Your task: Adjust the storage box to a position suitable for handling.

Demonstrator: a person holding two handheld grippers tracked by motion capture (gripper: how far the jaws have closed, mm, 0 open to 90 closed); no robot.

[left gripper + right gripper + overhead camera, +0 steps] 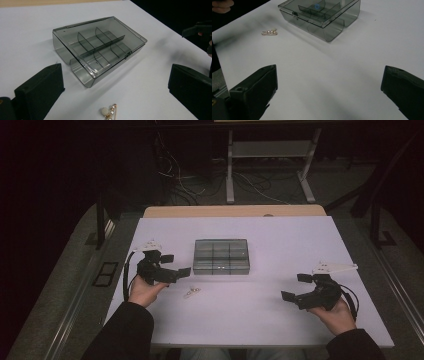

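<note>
White and bare apart from two things, the bench sits in a dim room. At its middle lies a smoky clear box, lid shut, split into compartments. Near the box's front left corner, apart from it, lies a small pearl-and-gold trinket. Just left of the trinket, the left tongs gape wide, grasping nothing. Well off to the right, the right tongs are likewise spread and empty.
</note>
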